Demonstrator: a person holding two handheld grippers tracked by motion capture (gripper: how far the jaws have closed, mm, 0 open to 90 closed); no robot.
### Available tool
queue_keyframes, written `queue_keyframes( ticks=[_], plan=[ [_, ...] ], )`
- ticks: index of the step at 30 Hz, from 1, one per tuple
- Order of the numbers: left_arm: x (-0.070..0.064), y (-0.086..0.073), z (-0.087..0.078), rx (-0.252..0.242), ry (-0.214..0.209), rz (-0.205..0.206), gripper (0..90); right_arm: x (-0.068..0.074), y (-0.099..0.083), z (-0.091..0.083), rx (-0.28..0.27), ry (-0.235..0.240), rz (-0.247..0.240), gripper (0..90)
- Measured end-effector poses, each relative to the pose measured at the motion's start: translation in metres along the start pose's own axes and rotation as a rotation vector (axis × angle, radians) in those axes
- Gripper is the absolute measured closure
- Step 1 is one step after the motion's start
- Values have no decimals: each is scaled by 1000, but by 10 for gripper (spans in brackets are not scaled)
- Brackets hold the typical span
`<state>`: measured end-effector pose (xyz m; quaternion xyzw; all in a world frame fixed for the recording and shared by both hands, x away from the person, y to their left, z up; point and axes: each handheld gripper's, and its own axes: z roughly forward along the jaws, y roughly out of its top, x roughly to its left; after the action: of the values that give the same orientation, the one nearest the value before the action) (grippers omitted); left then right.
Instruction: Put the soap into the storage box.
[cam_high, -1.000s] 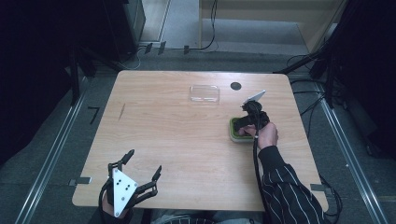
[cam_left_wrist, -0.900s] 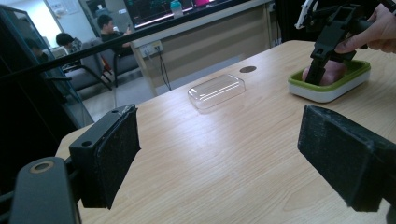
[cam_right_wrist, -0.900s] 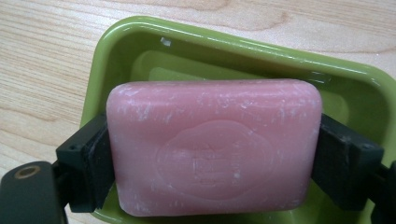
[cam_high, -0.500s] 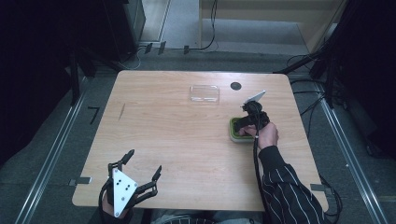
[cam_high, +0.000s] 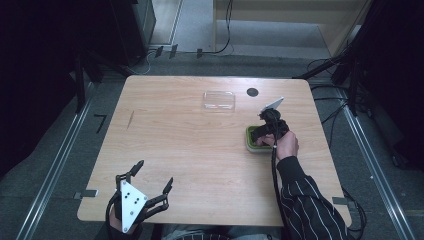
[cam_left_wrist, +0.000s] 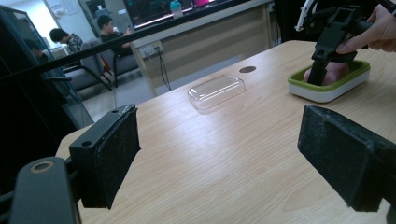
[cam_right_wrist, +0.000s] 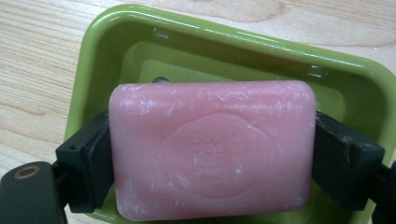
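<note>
Overhead, the right gripper hides the pink soap it clamps; left gripper gapes wide.

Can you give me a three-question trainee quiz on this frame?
1. True or false: the right gripper has its jaws on the short ends of the pink soap.
2. Where is the soap? A) on the bare table B) over the green dish C) under the clear lid
3. Fill in: the left gripper stands ____, with nothing between its jaws.

Key
1. True: one jaw presses each end.
2. B: the dish lies right under the soap; whether they touch cannot be told.
3. open, near the table's near left corner.
</note>
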<state>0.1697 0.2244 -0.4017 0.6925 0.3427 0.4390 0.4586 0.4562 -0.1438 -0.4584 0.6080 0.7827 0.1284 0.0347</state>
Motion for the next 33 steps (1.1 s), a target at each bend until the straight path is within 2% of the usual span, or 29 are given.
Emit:
queue_keyframes(
  ticks=[6, 9, 18, 23, 33],
  plan=[
    [0, 0, 0, -1, 1, -2, 131, 1, 0, 0, 11, -18, -19, 126],
    [0, 0, 0, -2, 0, -1, 131, 0, 0, -2, 9, -3, -14, 116],
    [0, 0, 3, -3, -7, -1, 131, -1, -2, -14, -11, -2, -24, 66],
    [0, 0, 2, -5, -5, -3, 131, 0, -5, -25, -19, 6, -50, 42],
    [-1, 1, 2, -6, -7, 2, 131, 4, -19, -39, 2, 20, -91, 28]
  ],
)
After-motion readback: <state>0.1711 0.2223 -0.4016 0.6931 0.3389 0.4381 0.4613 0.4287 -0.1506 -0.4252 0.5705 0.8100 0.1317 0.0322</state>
